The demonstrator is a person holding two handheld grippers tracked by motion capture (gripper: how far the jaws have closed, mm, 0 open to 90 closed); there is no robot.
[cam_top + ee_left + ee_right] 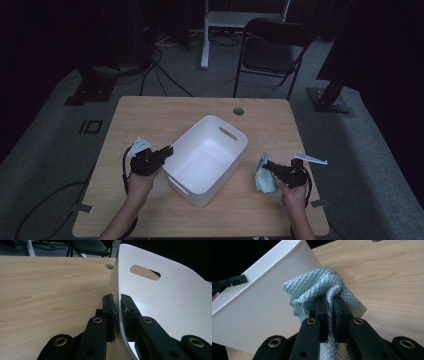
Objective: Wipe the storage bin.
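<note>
A white plastic bin (192, 192) with handle slots stands at the middle of the wooden table (150, 115). My left gripper (169, 150) is at its left rim. In the left gripper view the jaws (118, 302) straddle the bin's thin wall (170, 302), one pad outside and one inside, shut on it. A light blue quilted cloth (264, 181) lies bunched on the table just right of the bin. My right gripper (266, 164) is shut on a fold of that cloth (317, 282), close to the bin's outer wall (262, 307).
A round cable hole (238, 111) sits near the table's far edge. A black folding chair (272, 47) and a white desk leg (205, 35) stand beyond the table. Cables run over the grey floor at the left.
</note>
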